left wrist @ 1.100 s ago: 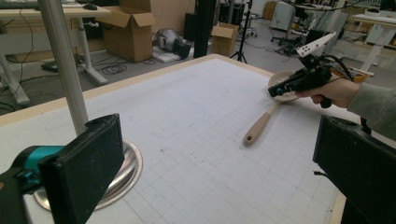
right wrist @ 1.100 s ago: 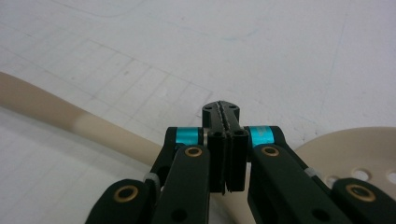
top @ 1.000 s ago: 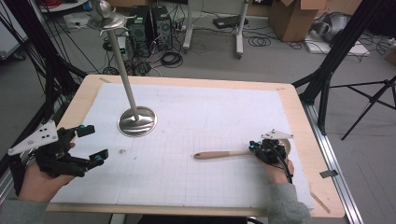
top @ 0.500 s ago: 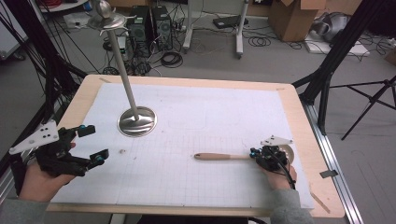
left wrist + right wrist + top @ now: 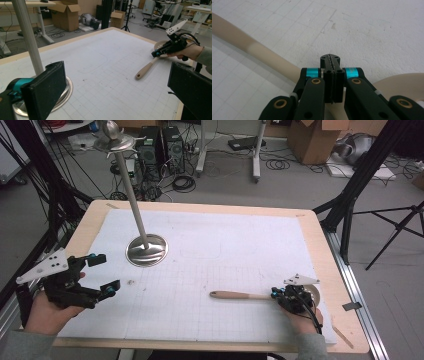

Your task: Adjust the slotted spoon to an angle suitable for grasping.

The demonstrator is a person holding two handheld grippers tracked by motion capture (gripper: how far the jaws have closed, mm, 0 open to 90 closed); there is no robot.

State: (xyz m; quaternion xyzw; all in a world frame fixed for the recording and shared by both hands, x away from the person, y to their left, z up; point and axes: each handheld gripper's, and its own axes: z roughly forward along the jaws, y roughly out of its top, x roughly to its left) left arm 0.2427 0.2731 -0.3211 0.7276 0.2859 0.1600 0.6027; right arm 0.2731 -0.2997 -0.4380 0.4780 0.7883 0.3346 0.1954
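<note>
A wooden spoon (image 5: 240, 295) lies on the white gridded mat (image 5: 225, 245), handle pointing left and bowl (image 5: 315, 292) near the right edge. My right gripper (image 5: 276, 295) sits over the spoon's neck. In the right gripper view its jaws are pressed flat together (image 5: 330, 58), with the spoon (image 5: 262, 53) passing underneath them; I cannot tell whether they touch it. My left gripper (image 5: 106, 272) is held at the mat's left edge, open with nothing between its fingers. The left gripper view shows its wide-apart jaws (image 5: 117, 95), the spoon (image 5: 146, 70) and the right gripper (image 5: 156, 53).
A metal stand with a round base (image 5: 146, 250) and a tall slanted pole (image 5: 131, 195) rises from the mat's left half. The wooden table border (image 5: 320, 250) frames the mat. Black tripod legs (image 5: 350, 205) stand off the right side.
The right gripper has moved toward the near edge and slightly right, and the spoon has shifted with it. The left gripper has stayed in place.
</note>
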